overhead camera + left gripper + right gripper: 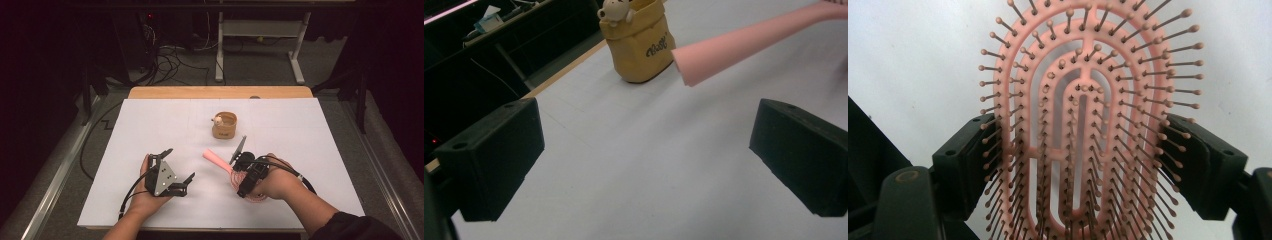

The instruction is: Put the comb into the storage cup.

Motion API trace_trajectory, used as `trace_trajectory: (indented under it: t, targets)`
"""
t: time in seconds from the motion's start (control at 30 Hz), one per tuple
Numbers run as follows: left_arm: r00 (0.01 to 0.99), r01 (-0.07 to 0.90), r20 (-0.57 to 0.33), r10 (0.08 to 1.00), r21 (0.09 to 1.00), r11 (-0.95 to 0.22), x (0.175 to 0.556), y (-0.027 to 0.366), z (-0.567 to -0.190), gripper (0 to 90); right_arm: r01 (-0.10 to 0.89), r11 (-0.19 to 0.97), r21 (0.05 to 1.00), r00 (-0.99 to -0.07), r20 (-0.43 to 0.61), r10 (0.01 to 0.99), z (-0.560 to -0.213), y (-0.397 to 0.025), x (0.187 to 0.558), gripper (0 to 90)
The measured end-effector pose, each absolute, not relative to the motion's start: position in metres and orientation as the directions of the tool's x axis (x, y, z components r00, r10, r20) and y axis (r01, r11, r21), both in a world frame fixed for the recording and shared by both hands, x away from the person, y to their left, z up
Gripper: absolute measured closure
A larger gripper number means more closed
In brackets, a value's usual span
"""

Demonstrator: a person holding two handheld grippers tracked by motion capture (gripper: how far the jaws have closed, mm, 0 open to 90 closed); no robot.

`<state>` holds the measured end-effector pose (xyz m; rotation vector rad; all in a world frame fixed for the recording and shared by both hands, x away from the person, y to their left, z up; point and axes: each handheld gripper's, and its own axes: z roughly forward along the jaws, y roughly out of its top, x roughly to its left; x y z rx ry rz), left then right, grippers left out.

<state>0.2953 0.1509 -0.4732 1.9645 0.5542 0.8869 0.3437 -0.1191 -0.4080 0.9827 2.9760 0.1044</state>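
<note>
Between the jaws of our right claw [1083, 165] sat the head of the pink hairbrush [1088, 125], bristles facing the camera, the two black jaws pressed against its outer rows of pins on either side — closed on the brush, though the contact looked to be on bristles as much as on the rim. From above, the brush handle [216, 160] stuck out ahead of that claw toward the tan pouch-shaped holder [224, 126], which stood farther off on the white surface [310, 150] with a small bear figure at its lip.

Our left claw [644, 150] hung wide open and empty, with the handle's end and the holder beyond its jaws.

We judged the grip to be the weak point. Flexible pins give under pressure, so the head could twist or slide out between the jaws once lifted — and the long handle would add leverage to any such slip. We also thought the holder light and narrow-mouthed; a handle arriving off-centre or at a slant could catch its rim and tip it over. The left claw stood well apart from the holder, too far to steady it.
</note>
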Motion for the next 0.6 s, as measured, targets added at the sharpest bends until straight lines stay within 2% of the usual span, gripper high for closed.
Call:
trace_trajectory:
  t: [0.33, 0.47, 0.6]
  targets:
    - [0.656, -0.042, 0.486, 0.578, 0.788, -0.614, 0.287, 0.140, -0.483, 1.8, 0.565, 0.821, 0.079, -0.824, 0.015, 0.566, -0.406, -0.112, 0.344, 20.8]
    - [0.631, -0.046, 0.534, 0.563, 0.751, -0.659, 0.286, 0.137, -0.485, 2.1, 0.562, 0.823, 0.080, -0.826, 0.009, 0.564, -0.405, -0.110, 0.344, 20.8]
    - [0.581, -0.059, 0.619, 0.528, 0.679, -0.732, 0.283, 0.131, -0.488, 3.2, 0.550, 0.831, 0.078, -0.834, 0.002, 0.552, -0.405, -0.106, 0.344, 20.8]
